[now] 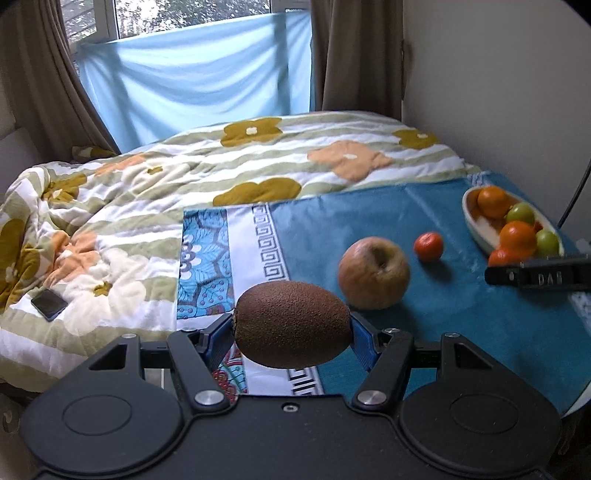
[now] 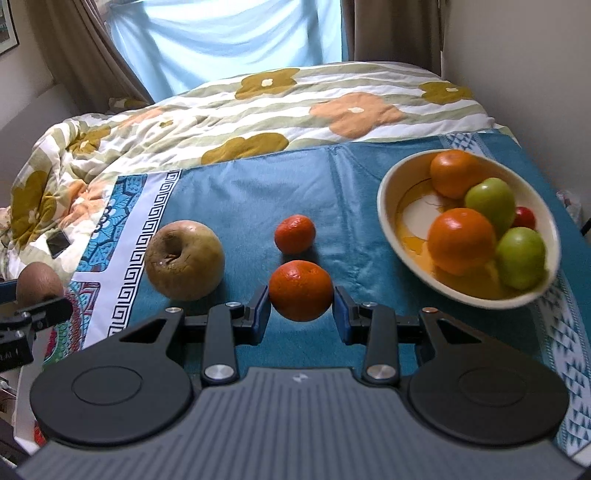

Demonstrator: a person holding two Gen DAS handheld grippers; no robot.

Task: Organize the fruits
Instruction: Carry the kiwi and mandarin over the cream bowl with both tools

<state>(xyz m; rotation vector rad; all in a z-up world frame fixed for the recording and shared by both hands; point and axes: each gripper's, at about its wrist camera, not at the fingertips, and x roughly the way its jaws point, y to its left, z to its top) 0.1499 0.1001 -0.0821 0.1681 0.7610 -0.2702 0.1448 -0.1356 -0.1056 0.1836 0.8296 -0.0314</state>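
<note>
Left gripper (image 1: 291, 328) is clamped on a kiwi (image 1: 292, 324), held clear of the blue cloth (image 2: 229, 199). Right gripper (image 2: 301, 306) is clamped on a tangerine (image 2: 300, 290). An apple (image 2: 184, 254) and second tangerine (image 2: 294, 234) lie on the cloth, left of the fruit bowl (image 2: 391, 206).

Floral quilt (image 1: 229, 177) covers the bed below a curtained window (image 1: 192, 18)

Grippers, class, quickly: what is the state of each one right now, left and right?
Left gripper: closed on the kiwi, held clear of the blue cloth.
Right gripper: closed on a tangerine.
</note>
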